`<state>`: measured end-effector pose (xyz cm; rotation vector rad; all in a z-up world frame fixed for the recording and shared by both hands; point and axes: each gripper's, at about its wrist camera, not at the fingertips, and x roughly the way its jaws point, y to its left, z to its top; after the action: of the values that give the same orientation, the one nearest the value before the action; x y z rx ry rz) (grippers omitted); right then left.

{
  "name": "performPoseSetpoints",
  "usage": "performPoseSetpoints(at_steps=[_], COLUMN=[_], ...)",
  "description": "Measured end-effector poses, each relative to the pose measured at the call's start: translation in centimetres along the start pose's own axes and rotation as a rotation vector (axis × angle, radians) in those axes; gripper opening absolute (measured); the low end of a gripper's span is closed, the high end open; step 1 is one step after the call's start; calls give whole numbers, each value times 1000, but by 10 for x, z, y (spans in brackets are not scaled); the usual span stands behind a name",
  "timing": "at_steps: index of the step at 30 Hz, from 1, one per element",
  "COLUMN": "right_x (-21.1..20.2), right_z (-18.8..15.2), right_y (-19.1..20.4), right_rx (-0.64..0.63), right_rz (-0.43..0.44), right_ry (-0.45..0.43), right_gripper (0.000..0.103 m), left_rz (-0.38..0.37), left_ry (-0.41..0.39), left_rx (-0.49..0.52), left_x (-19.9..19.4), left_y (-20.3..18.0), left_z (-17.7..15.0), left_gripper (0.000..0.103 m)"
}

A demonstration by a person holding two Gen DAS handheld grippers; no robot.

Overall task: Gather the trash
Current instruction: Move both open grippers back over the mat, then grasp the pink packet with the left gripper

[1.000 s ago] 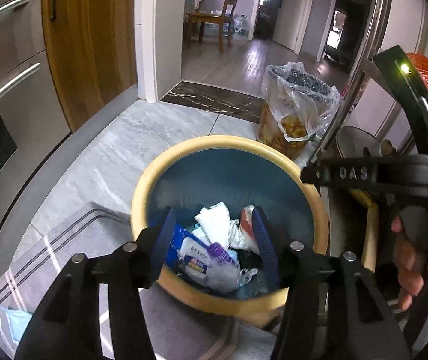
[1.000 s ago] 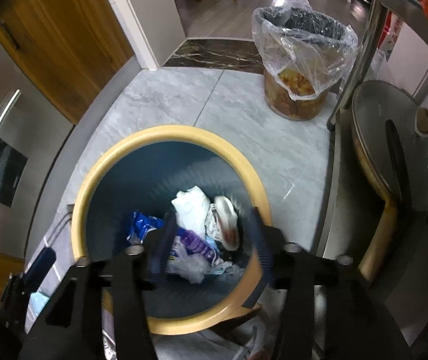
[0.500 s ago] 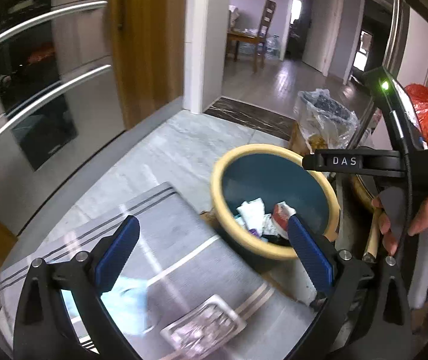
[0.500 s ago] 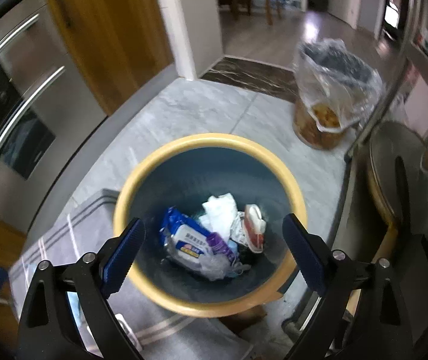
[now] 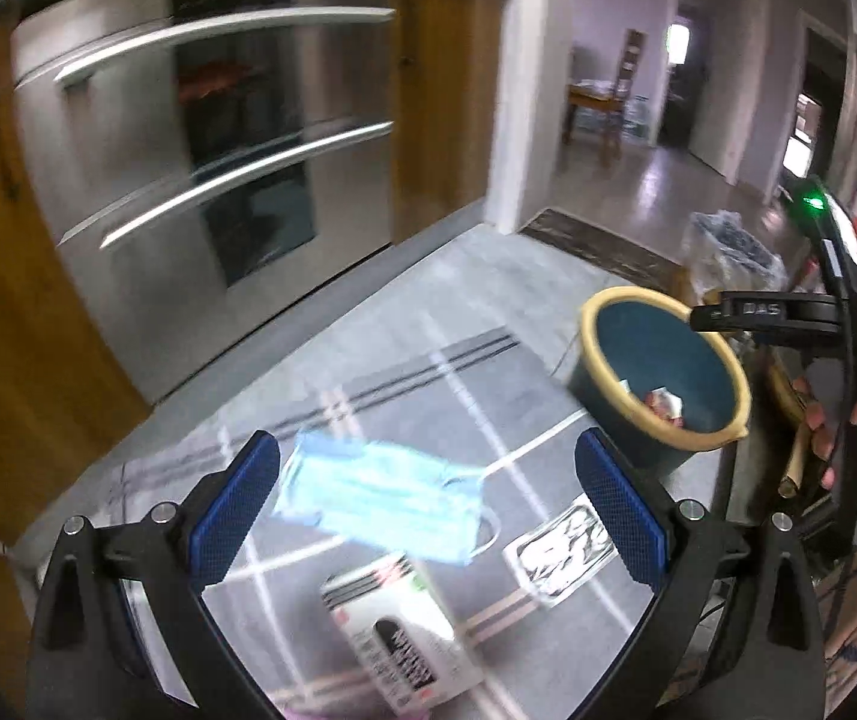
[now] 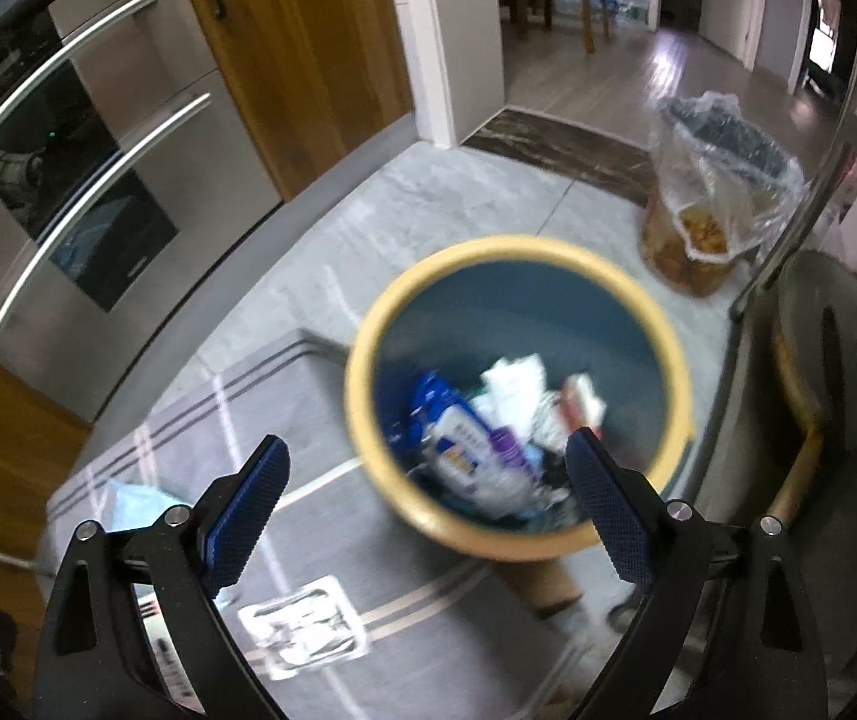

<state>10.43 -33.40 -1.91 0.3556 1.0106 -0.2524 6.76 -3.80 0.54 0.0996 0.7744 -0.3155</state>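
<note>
The left gripper [image 5: 425, 516] had swung away from the round blue bin with a yellow rim [image 5: 665, 381] to hang over the grey striped mat [image 5: 404, 384]; its jaws had just spread wide, empty; a pale blue face mask [image 5: 377, 495] and a white printed carton [image 5: 398, 636] lay below, probably next. The right gripper [image 6: 428, 507], jaws likewise just opened and empty, pointed down at the bin's rim.
</note>
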Motion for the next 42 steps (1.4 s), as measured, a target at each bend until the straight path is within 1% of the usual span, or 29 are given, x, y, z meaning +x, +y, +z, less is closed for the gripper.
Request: performPoseSetpoints(at_steps=[4, 7, 11, 15, 17, 19, 22, 28, 29, 30, 31, 33, 34, 36, 37, 41, 42], right_x=[-2, -4, -6, -4, -2, -3, 1, 11, 12, 13, 12, 10, 10, 9, 10, 12, 12], right_z=[-15, -24, -42, -62, -71, -78, -85, -87, -87, -88, -88, -89, -89, -88, -87, -85, -85], right_y=[24, 43, 69, 87, 96, 102, 107, 112, 113, 114, 116, 118, 119, 117, 116, 110, 109], right_rx=[-26, -67, -126, -133, -143, -148, -162, -140, -139, -138, -141, -150, -154, -151, -144, -111, -106], right_rz=[31, 31, 33, 69, 82, 81, 77, 79, 84, 90, 94, 94, 92, 92, 96, 107, 110], right_ry=[31, 32, 38, 89, 115, 119, 141, 171, 177, 181, 180, 172, 167, 166, 169, 183, 184], right_gripper=[93, 93, 93, 93, 93, 93, 93, 93, 93, 93, 93, 93, 93, 93, 93, 93, 93], left_rz=[26, 49, 76, 119, 136, 137, 140, 132, 132, 130, 131, 136, 133, 131, 133, 129, 130], left_ry=[34, 54, 90, 132, 162, 172, 188, 295, 319, 335, 367, 403, 427, 461, 484, 524, 524], left_rx=[-77, -97, -93, -67, -75, -79, -57, -60, -62, -65, -65, -71, -74, -61, -41, -3, 1], left_x=[-6, -13, -19, -17, -13, -14, -16, -5, -3, 0, 6, 13, 19, 27, 32, 43, 45], left_y=[26, 38, 47, 55, 62, 64, 66, 63, 62, 61, 60, 60, 60, 57, 54, 48, 47], left_z=[-19, -36, -59, -82, -93, -101, -113, -141, -146, -150, -156, -163, -168, -174, -179, -187, -188], left_gripper=[97, 97, 97, 97, 97, 97, 97, 95, 93, 87, 84, 73, 71, 58, 54, 35, 35])
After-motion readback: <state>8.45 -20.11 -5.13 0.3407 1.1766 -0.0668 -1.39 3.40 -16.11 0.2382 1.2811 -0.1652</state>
